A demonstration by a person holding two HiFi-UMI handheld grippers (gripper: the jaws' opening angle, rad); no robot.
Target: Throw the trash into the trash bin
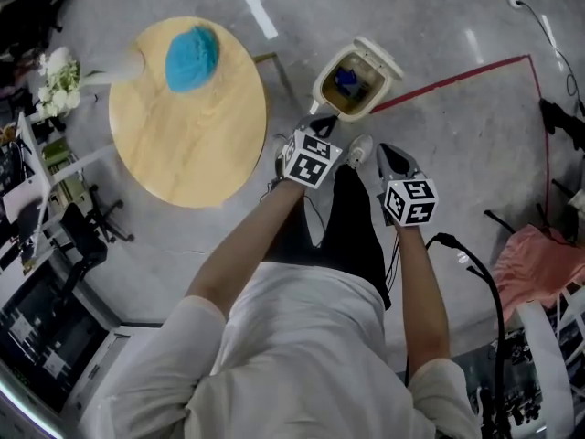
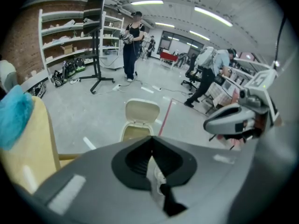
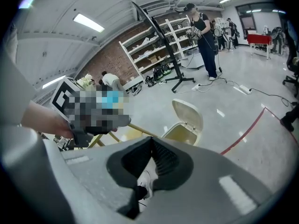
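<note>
the trash bin [image 1: 361, 112] is cream, with a blue thing [image 1: 347, 79] inside. at ten o'clock the round table [image 1: 192, 144] is light yellow wood, and the fluffy ball [image 1: 192, 58] on it is bright blue. the floor [image 1: 439, 26] is grey with white stripes [image 1: 259, 12] and a red line [image 1: 457, 79] at two o'clock. the left gripper [image 2: 152, 141] and right gripper [image 3: 152, 141] are grey, with black-and-white squares.

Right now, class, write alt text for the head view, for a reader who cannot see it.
Seen from above, a person holds the left gripper and right gripper, both shut, over the floor beside an open bin with a blue item inside. A round wooden table at left bears a blue puff.
</note>
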